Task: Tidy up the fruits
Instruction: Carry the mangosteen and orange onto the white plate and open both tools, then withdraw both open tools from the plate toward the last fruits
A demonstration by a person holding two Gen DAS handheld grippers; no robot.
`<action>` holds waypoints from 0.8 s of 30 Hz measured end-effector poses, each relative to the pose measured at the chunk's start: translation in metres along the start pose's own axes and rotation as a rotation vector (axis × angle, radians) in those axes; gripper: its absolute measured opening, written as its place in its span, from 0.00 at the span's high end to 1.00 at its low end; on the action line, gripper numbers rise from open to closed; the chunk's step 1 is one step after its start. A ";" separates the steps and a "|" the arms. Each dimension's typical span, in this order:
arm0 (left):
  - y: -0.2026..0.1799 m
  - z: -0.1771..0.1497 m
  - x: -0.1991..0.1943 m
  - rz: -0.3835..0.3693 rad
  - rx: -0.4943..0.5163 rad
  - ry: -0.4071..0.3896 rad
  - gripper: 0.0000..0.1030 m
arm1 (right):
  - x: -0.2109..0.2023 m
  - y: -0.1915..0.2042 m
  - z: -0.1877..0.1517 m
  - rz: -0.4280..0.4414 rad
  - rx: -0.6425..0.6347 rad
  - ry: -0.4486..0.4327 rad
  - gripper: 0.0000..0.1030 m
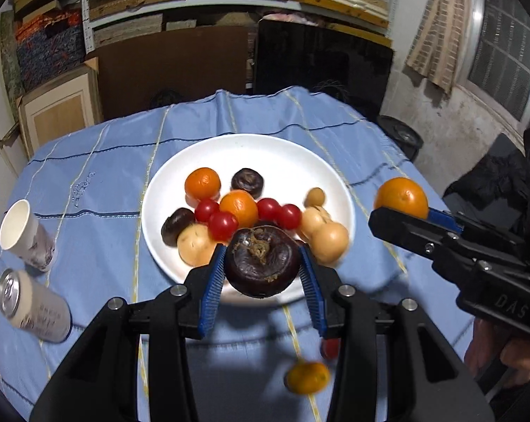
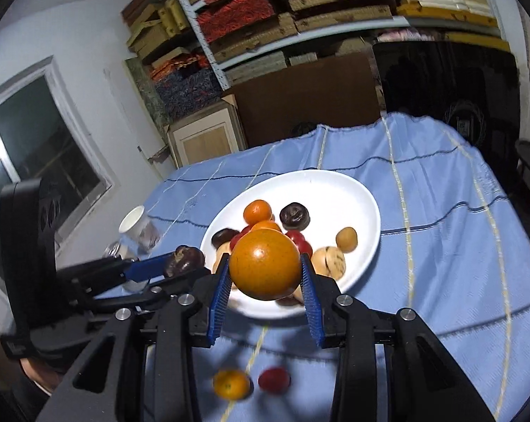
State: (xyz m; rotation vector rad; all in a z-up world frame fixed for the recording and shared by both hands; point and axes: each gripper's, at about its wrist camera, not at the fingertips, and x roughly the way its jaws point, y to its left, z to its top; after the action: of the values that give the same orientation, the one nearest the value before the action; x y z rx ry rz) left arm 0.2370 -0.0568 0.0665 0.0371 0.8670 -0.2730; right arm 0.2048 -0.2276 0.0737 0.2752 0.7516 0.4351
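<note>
My left gripper [image 1: 263,263] is shut on a dark brown water chestnut [image 1: 263,262], held above the near rim of the white plate [image 1: 265,151]. My right gripper [image 2: 265,269] is shut on an orange [image 2: 265,263], held above the plate [image 2: 335,190]; it shows in the left wrist view [image 1: 402,198] right of the plate. The plate holds oranges [image 1: 202,183], cherry tomatoes [image 1: 223,225], dark chestnuts [image 1: 247,181] and tan fruits [image 1: 330,239]. A small orange [image 1: 307,377] and a cherry tomato [image 1: 330,348] lie on the cloth below the grippers.
A blue tablecloth [image 1: 99,246] covers the table. A paper cup [image 1: 22,235] and a drink can [image 1: 33,306] lie at the left. Shelves with boxes, a cardboard sheet and a dark panel stand behind the table.
</note>
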 end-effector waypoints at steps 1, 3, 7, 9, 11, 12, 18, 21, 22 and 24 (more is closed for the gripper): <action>0.001 0.003 0.006 -0.001 -0.005 0.006 0.60 | 0.008 -0.004 0.004 0.000 0.009 0.006 0.63; 0.003 0.010 0.021 0.015 -0.013 0.019 0.60 | 0.021 -0.008 0.009 -0.012 0.021 0.015 0.63; 0.002 0.019 0.044 0.026 -0.026 0.039 0.60 | 0.049 -0.016 0.016 -0.027 0.046 0.040 0.63; 0.002 0.021 0.054 0.040 -0.026 0.046 0.60 | 0.063 -0.019 0.019 -0.037 0.058 0.054 0.62; 0.003 0.024 0.063 0.048 -0.037 0.051 0.52 | 0.076 -0.023 0.020 -0.033 0.088 0.069 0.60; 0.003 0.026 0.065 0.056 -0.046 0.046 0.42 | 0.080 -0.026 0.020 -0.033 0.107 0.072 0.55; 0.000 0.027 0.055 0.090 -0.028 -0.001 0.23 | 0.067 -0.031 0.014 -0.039 0.126 0.036 0.39; 0.006 0.023 0.047 0.091 -0.057 0.002 0.19 | 0.050 -0.033 0.006 -0.027 0.135 0.029 0.39; 0.009 0.021 0.045 0.088 -0.075 0.007 0.19 | 0.045 -0.035 0.004 -0.025 0.141 0.026 0.39; 0.013 0.015 0.037 0.086 -0.090 0.007 0.19 | 0.033 -0.034 -0.006 -0.034 0.133 0.032 0.39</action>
State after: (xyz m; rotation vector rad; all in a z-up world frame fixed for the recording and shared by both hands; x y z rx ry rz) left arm 0.2742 -0.0541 0.0471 -0.0083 0.8817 -0.1527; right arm 0.2313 -0.2412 0.0369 0.3802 0.8164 0.3585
